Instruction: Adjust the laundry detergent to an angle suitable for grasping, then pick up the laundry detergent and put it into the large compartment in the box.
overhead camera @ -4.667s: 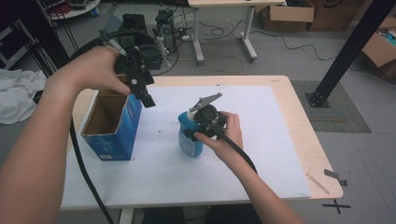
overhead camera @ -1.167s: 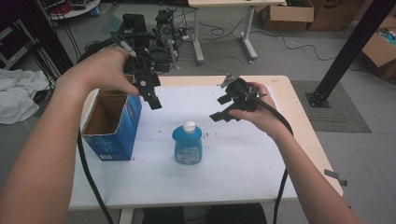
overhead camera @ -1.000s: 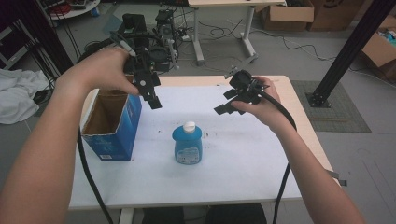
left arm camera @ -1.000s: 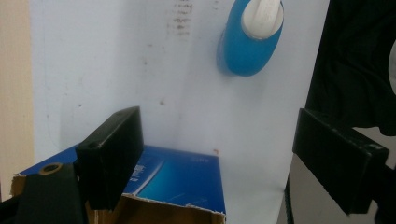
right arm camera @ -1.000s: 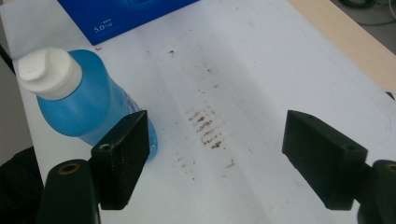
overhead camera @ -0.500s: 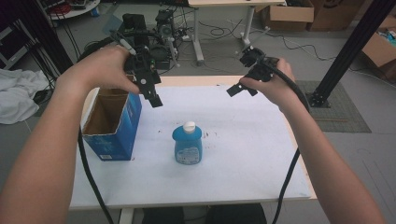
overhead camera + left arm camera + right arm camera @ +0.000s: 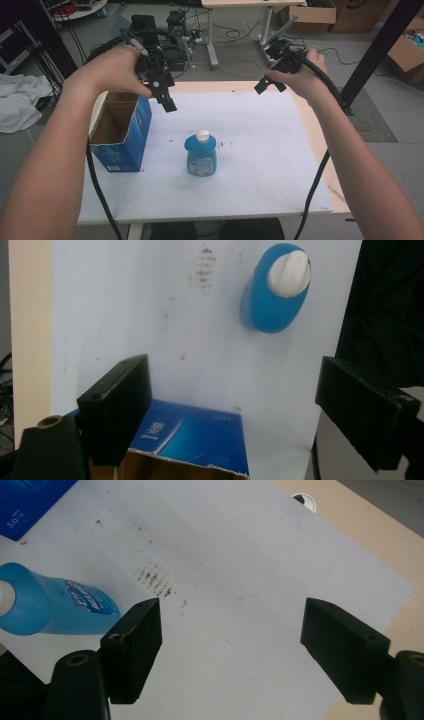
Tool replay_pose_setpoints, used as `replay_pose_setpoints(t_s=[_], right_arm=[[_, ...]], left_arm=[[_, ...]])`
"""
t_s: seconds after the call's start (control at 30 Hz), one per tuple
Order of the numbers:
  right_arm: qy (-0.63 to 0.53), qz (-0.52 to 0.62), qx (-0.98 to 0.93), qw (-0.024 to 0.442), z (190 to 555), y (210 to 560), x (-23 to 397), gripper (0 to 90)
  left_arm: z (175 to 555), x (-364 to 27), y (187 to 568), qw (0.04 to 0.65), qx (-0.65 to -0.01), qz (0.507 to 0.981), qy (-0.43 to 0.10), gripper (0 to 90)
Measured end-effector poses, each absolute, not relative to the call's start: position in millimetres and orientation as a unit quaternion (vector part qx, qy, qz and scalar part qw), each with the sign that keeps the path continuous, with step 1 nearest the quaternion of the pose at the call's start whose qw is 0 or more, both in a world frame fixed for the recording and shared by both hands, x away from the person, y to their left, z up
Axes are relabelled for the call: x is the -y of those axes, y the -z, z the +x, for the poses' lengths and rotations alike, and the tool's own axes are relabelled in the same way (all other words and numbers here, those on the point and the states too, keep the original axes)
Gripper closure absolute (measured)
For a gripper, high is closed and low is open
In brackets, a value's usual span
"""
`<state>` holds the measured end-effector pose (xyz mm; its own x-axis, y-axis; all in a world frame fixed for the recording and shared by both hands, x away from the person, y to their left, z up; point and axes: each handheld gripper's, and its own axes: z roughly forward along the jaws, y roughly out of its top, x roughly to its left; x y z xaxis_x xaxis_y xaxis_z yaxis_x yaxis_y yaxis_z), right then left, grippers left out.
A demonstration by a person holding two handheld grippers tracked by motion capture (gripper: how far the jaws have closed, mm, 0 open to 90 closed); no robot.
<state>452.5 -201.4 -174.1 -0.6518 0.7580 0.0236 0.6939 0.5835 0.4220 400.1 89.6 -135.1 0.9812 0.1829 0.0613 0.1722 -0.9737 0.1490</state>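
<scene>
A blue bottle with a white cap and a printed label is standing upright on the white sheet covering the counter, a little left of the middle of the high view. In the left tool view it is sitting in the upper right, seen from above; in the right tool view it is lying at the left edge. Nothing is touching it. Just to its left, an open blue box is standing on the sheet. The left tool is hovering above the box's far corner, jaws apart and empty. The right tool is hanging in the upper right, well apart from the bottle, its jaws having just been opening, nothing between them.
</scene>
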Motion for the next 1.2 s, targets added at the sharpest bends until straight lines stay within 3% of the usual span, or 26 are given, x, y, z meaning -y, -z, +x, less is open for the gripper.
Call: replay_pose_setpoints(t_s=[1.2], right_arm=[[-0.214, 0.403, -0.887, 0.075, 449.7, 176.9, 206.6, 23.8]], left_arm=[[392.3, -83.8, 131.3, 0.071, -0.082, 0.993, -0.05, 15.4]])
